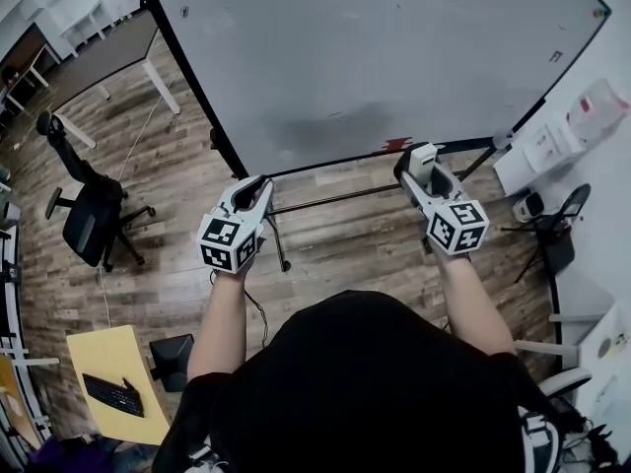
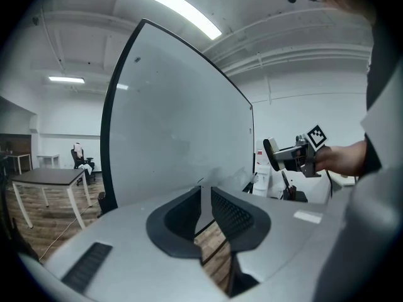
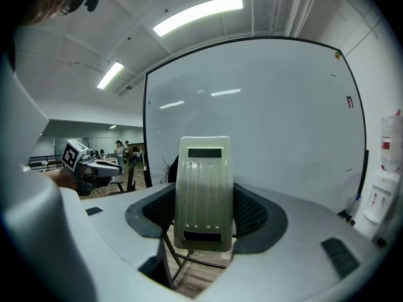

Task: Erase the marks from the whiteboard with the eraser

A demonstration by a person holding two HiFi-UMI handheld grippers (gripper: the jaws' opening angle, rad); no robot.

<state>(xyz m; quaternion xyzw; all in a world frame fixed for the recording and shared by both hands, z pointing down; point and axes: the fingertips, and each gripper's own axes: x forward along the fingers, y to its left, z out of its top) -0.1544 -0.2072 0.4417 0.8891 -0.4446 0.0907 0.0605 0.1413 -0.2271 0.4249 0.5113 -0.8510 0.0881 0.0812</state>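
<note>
right gripper (image 1: 419,163) is gripping the eraser (image 3: 203,194), partly hiding the whiteboard's (image 1: 375,57) red mark (image 1: 394,146); left gripper (image 2: 203,197) is hanging nearly closed, empty.

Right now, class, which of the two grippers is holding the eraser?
The right gripper: its jaws are clamped on the pale, ribbed eraser, facing the whiteboard. The left gripper has nothing between its jaws.

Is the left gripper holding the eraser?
No, the left gripper has its jaws nearly together with nothing between them; the pale, ribbed plastic eraser is clamped in the right gripper.
</note>
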